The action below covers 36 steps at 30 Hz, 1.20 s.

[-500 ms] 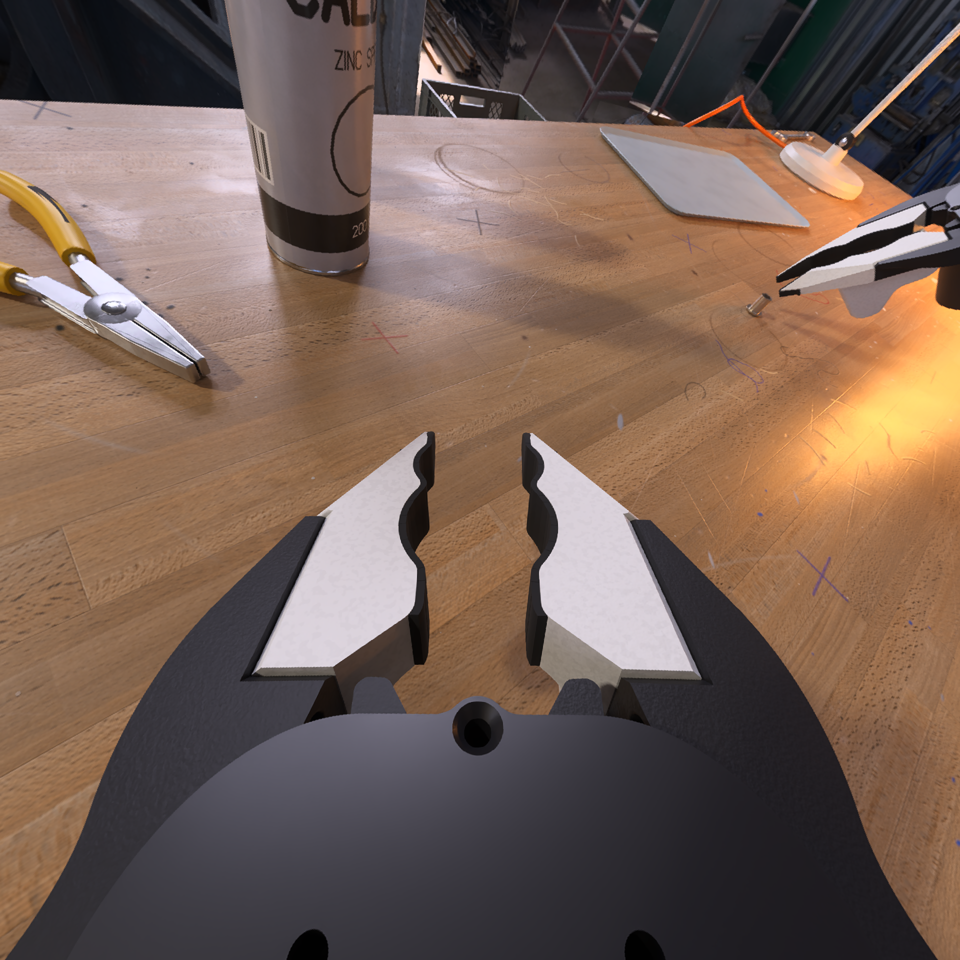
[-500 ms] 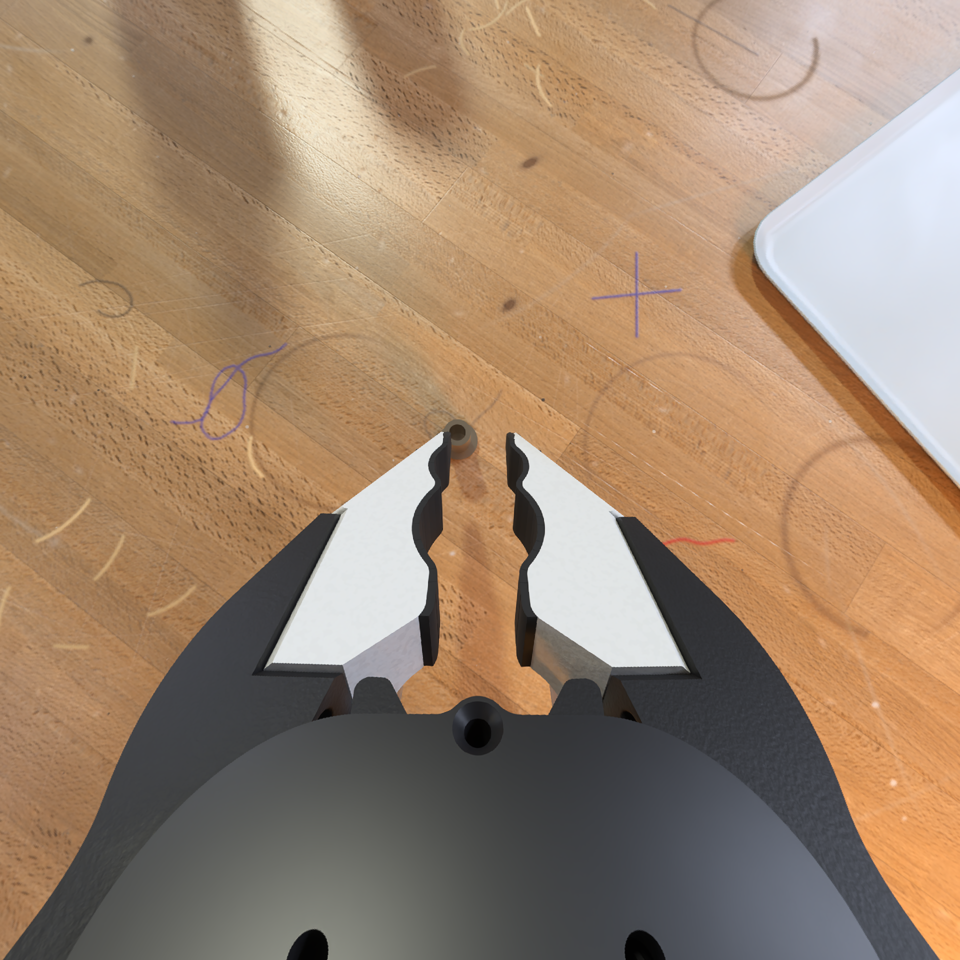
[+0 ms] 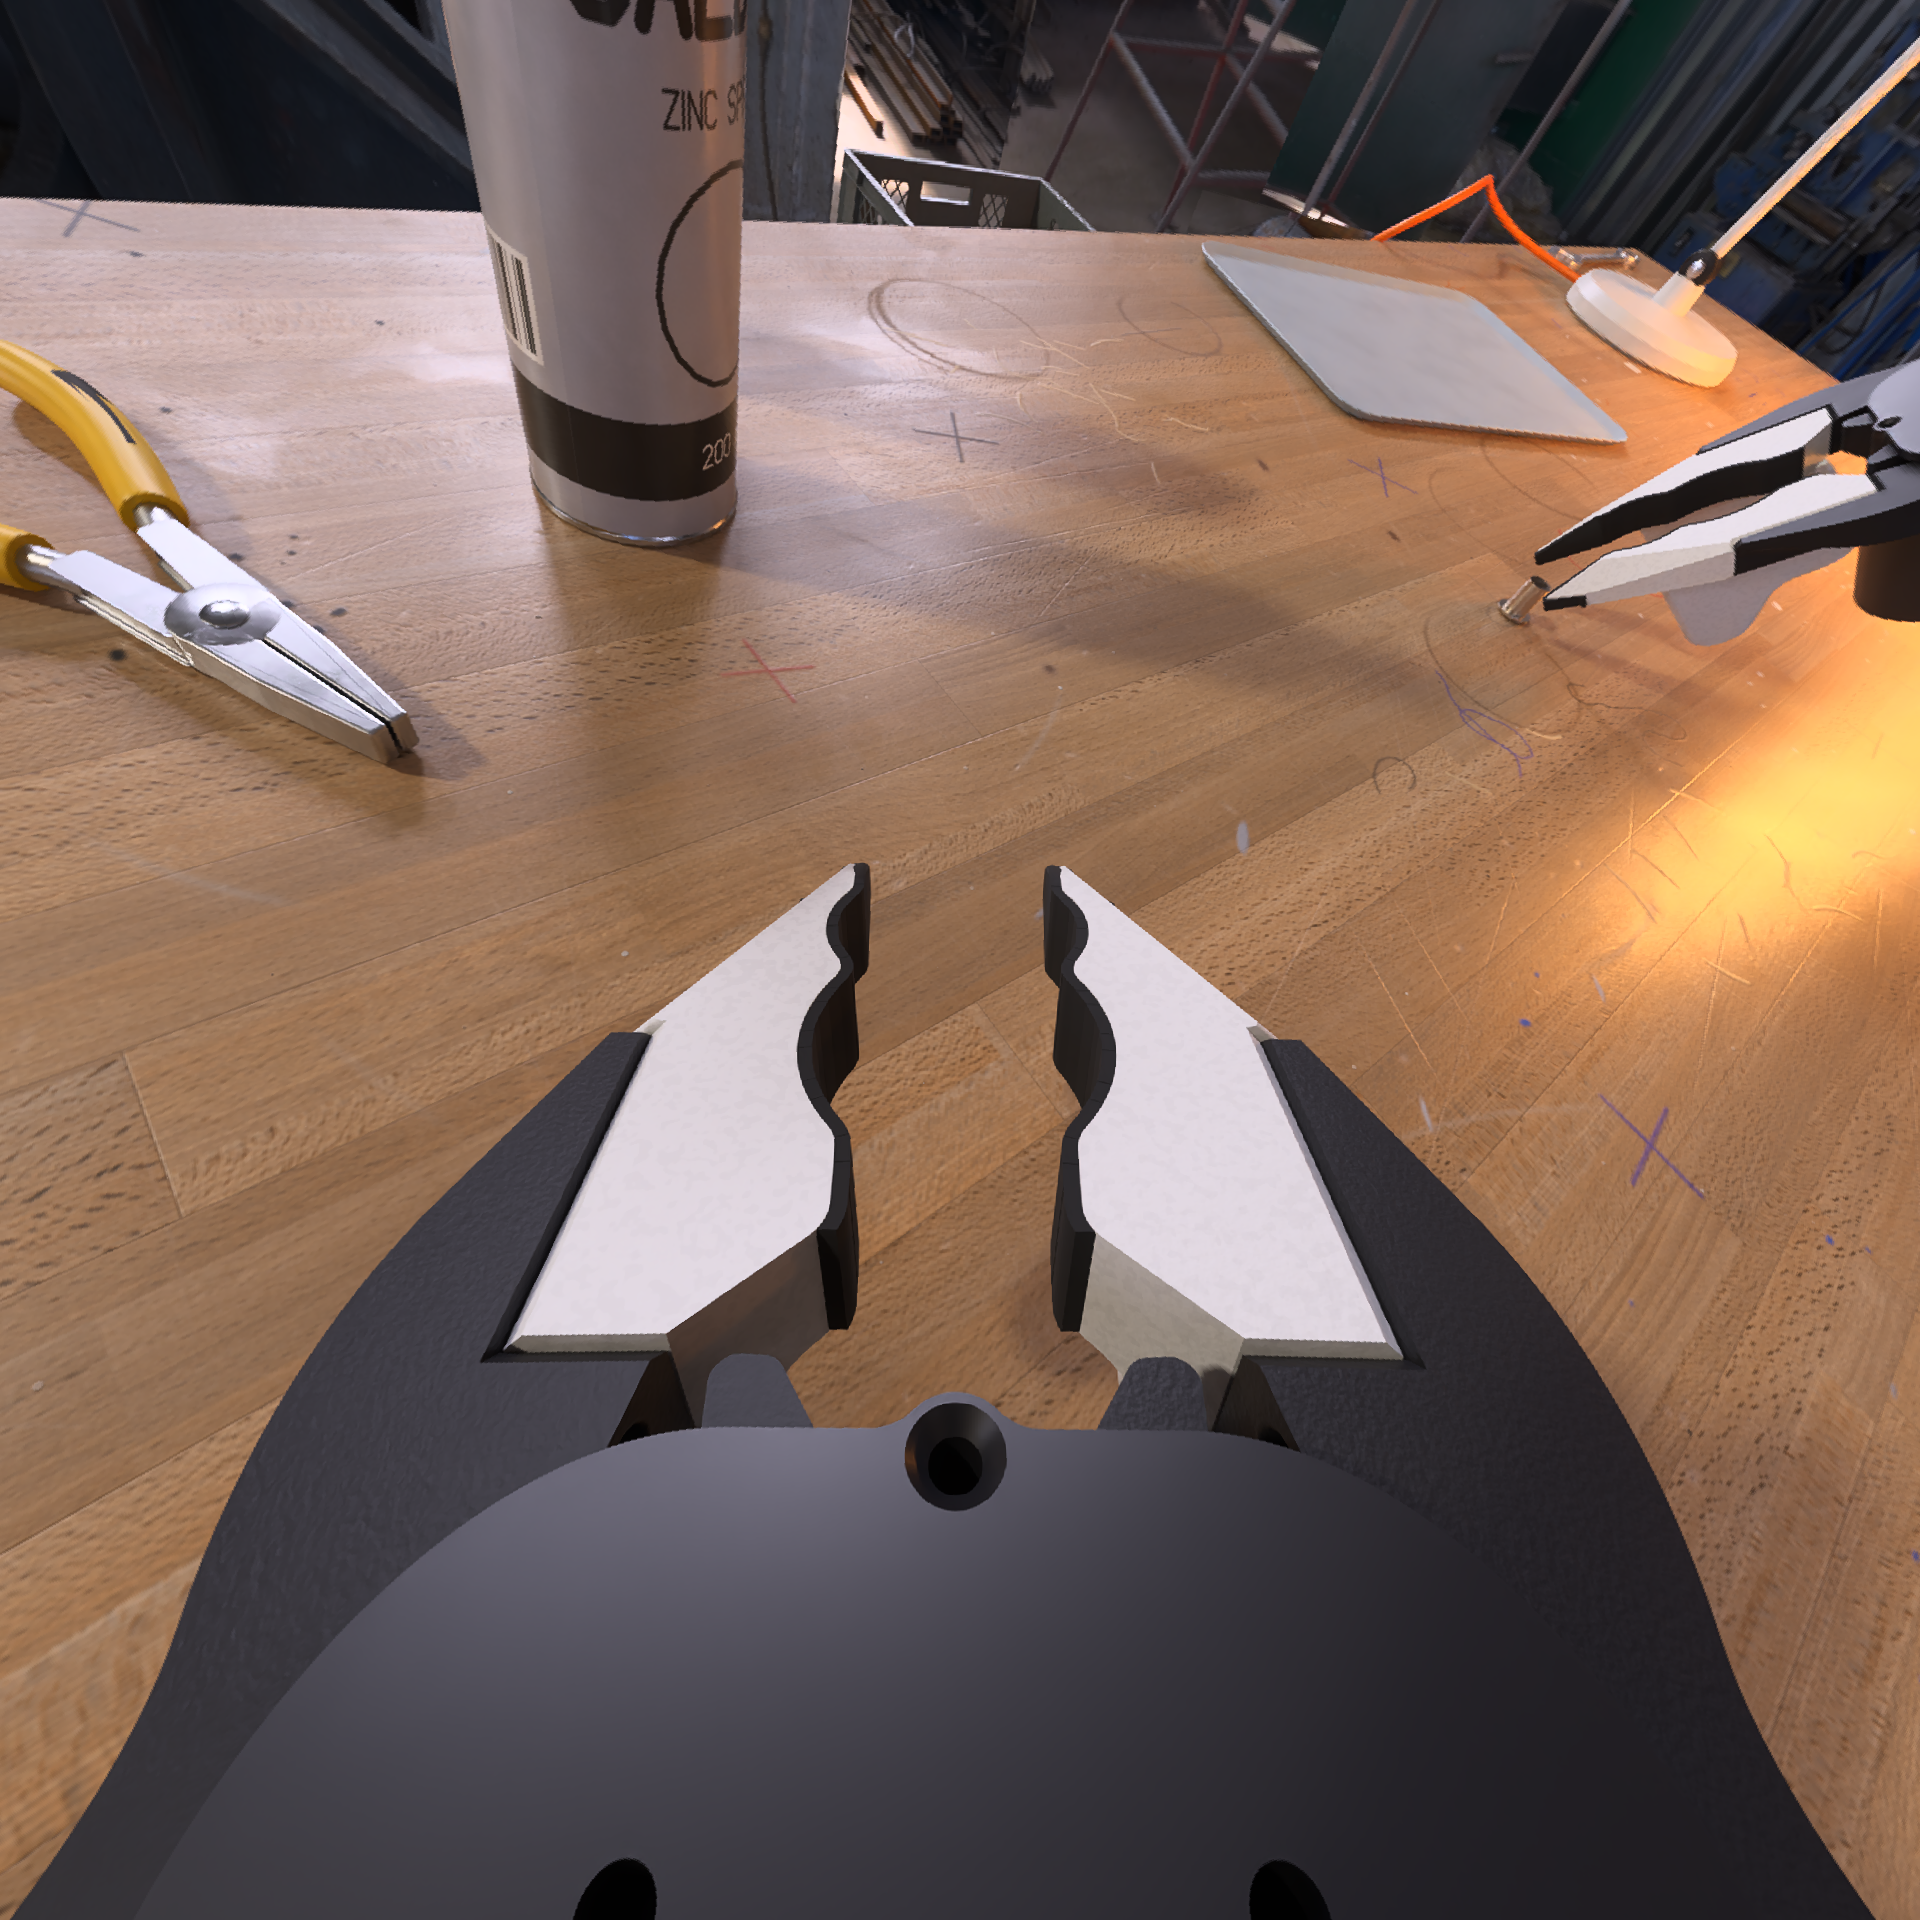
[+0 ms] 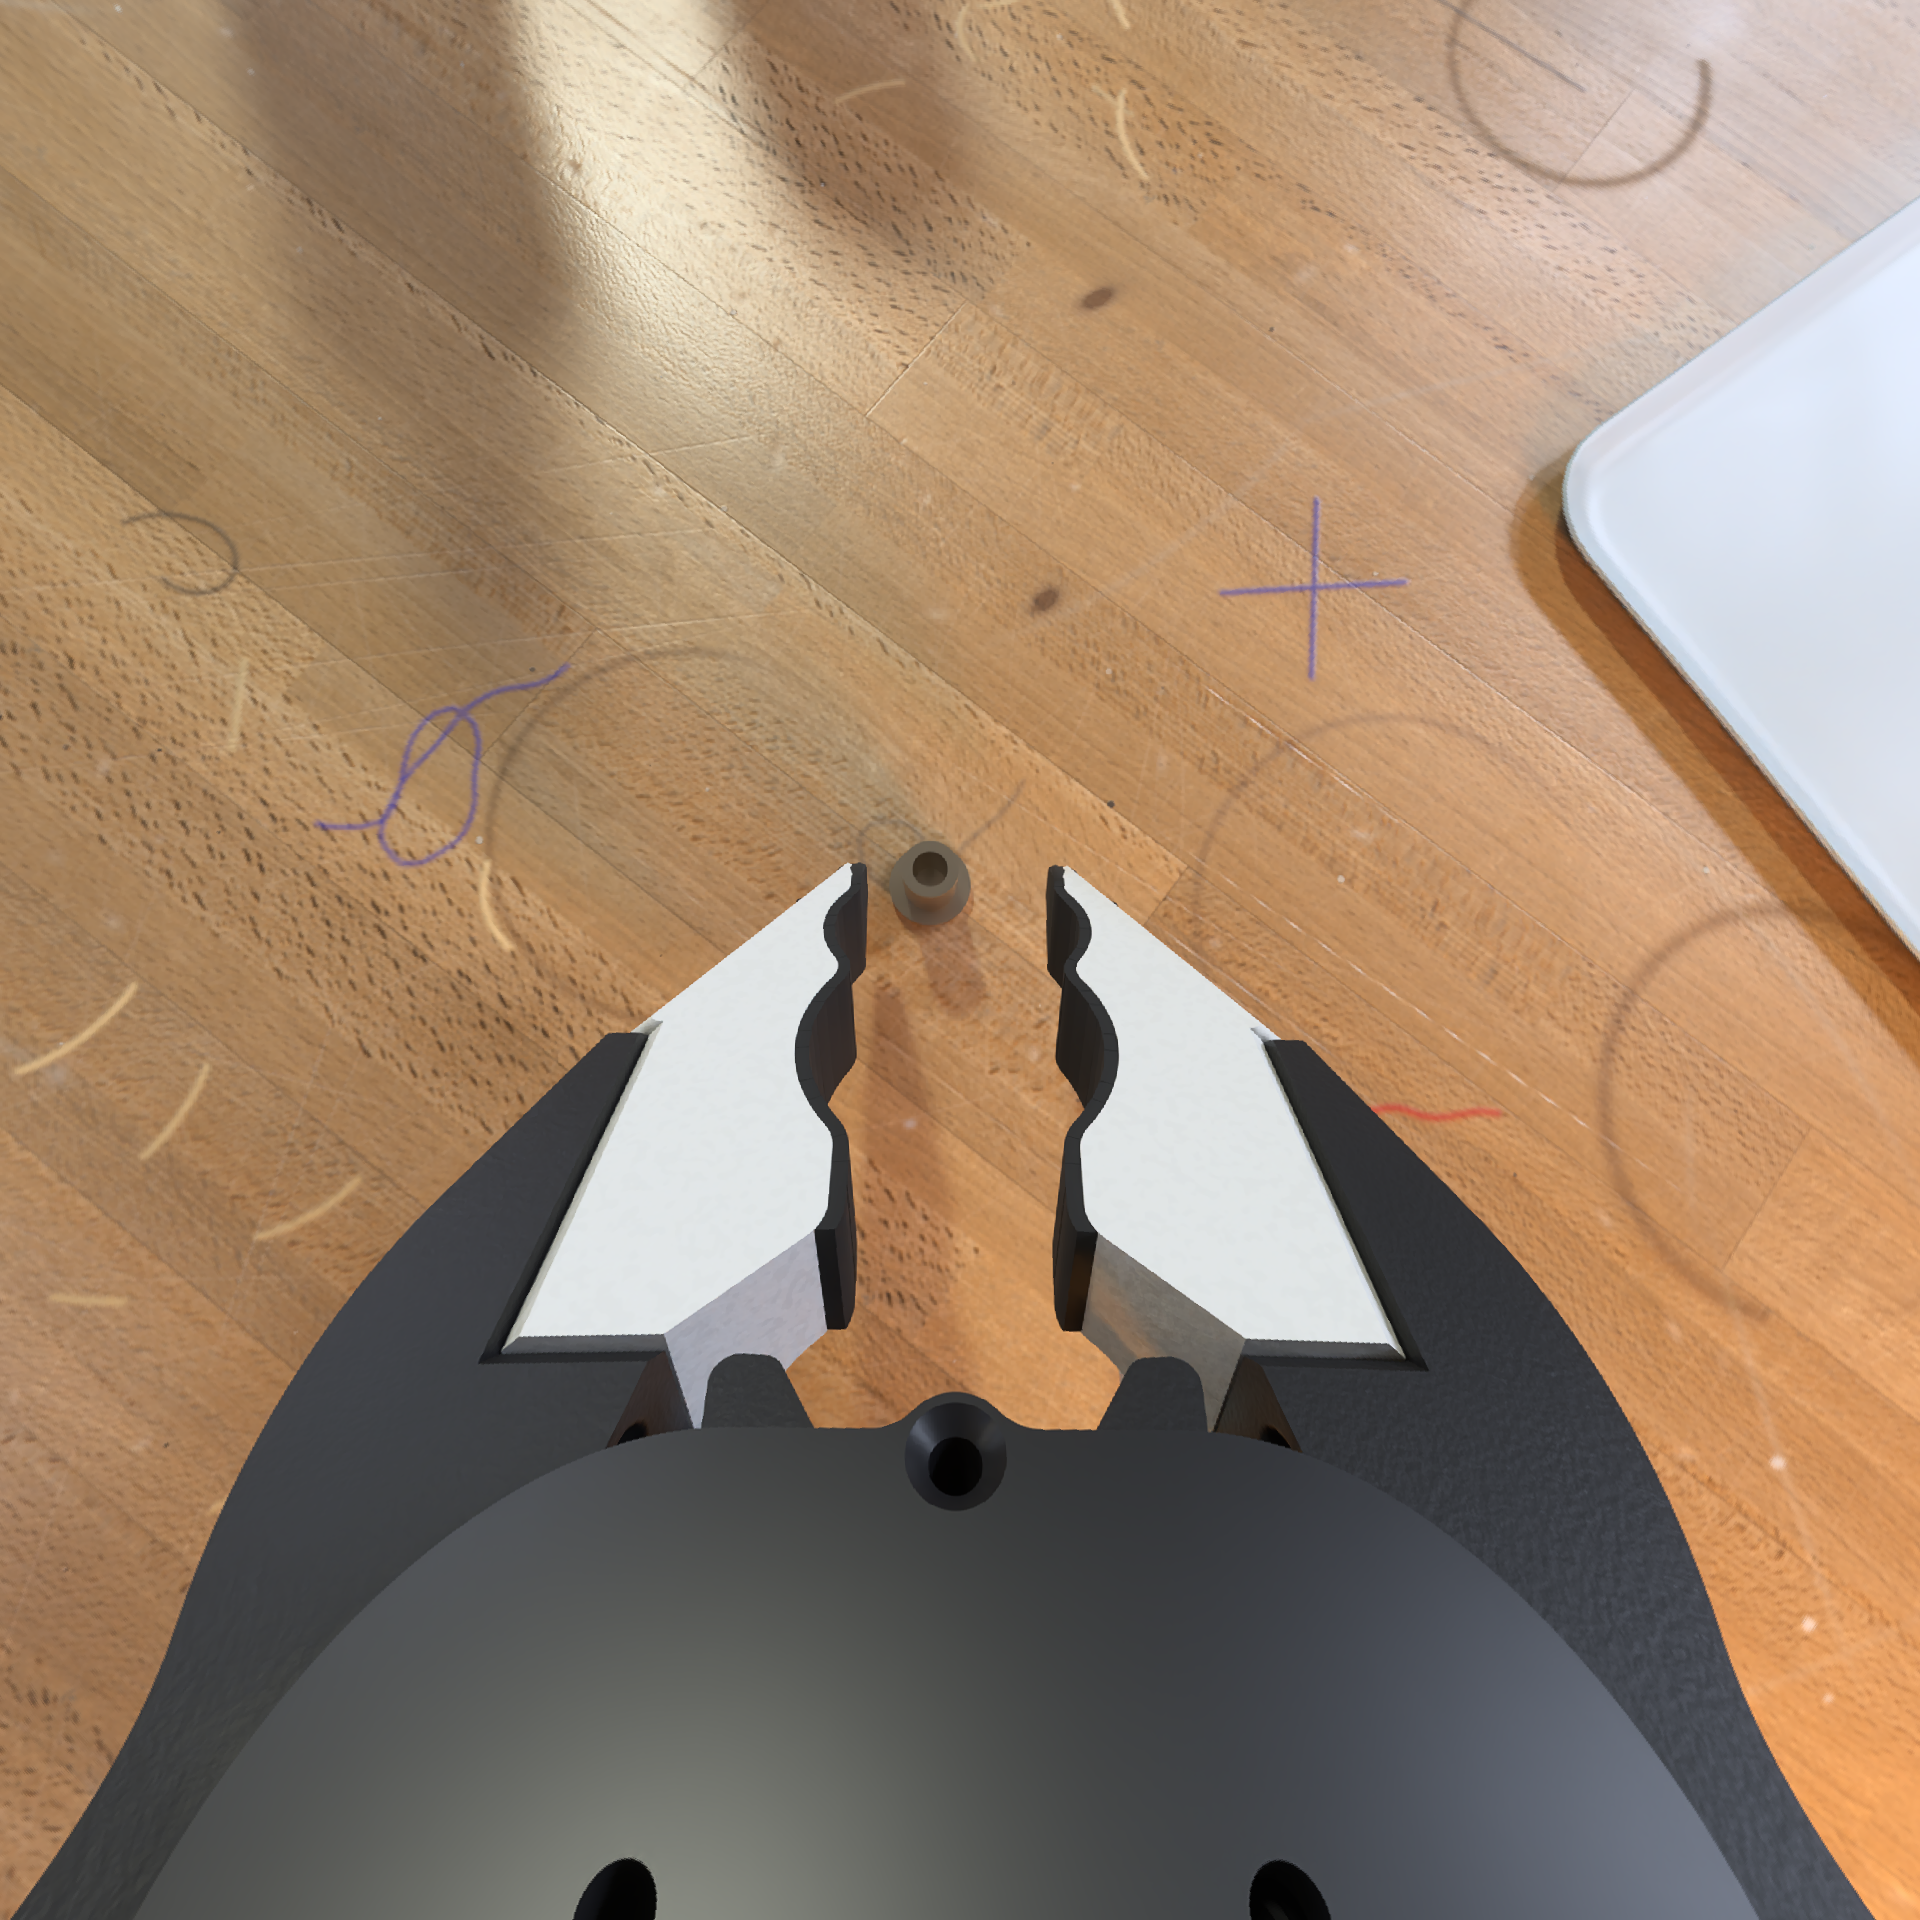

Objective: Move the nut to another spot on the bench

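The nut (image 4: 930, 883) lies on the wooden surface (image 4: 727, 416), a small brownish flanged piece with its bore facing up toward the right wrist camera. It sits just ahead of the right gripper (image 4: 954, 883), level with the tips and closer to the left-hand tip than to the other, with a sliver of bare wood showing between that tip and the nut. The jaws of the right gripper stand spread apart with nothing between them. Relative to the nut, a purple scribbled loop (image 4: 436, 779) lies off to the left, a purple cross (image 4: 1312, 587) is up and to the right, and the corner of a pale tray (image 4: 1787, 582) is farther right still.

In the left wrist view the nut (image 3: 1519, 601) appears small and metallic at the far right, just off the tips of the right gripper (image 3: 1543, 577), which slants down toward it; whether they touch cannot be told from here. The left gripper (image 3: 954, 883) is well apart from the nut, over bare wood, its jaws parted and empty. Far to the left of the nut lie yellow-handled pliers (image 3: 223, 613), closed and flat, and an upright grey spray can (image 3: 623, 281). Beyond the nut rests the flat pale tray (image 3: 1403, 353), and beside that a white lamp base (image 3: 1652, 332) with an orange cable.
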Each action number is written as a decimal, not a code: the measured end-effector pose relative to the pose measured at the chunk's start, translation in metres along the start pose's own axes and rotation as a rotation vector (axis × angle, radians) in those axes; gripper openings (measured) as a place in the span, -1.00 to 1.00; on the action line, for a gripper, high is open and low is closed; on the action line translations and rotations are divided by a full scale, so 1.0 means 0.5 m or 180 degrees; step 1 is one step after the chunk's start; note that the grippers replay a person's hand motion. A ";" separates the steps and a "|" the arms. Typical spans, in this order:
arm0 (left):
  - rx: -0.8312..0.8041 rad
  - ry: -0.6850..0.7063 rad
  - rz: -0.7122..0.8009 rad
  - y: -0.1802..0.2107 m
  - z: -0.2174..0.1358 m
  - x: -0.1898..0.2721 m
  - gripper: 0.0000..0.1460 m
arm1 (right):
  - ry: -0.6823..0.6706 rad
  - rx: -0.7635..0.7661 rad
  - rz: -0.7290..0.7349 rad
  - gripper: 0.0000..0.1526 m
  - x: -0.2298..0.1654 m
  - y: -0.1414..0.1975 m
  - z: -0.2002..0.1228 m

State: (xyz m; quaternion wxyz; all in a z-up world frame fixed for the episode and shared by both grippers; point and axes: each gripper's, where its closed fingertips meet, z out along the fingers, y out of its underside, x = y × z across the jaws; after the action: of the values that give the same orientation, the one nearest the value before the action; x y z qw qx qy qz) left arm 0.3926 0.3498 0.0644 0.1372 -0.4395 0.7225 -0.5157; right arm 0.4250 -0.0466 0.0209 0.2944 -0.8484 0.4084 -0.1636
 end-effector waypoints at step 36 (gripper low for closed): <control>-0.0011 0.0024 0.0013 0.002 0.001 0.005 -0.54 | -0.1834 -0.0291 -0.1267 -0.66 -0.398 0.012 0.000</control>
State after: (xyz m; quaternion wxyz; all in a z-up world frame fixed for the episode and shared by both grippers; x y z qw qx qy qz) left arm 0.3911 0.3477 0.0641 0.1348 -0.4363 0.7248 -0.5158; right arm 0.2997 0.1075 0.0098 0.3215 -0.9350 0.1421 0.0467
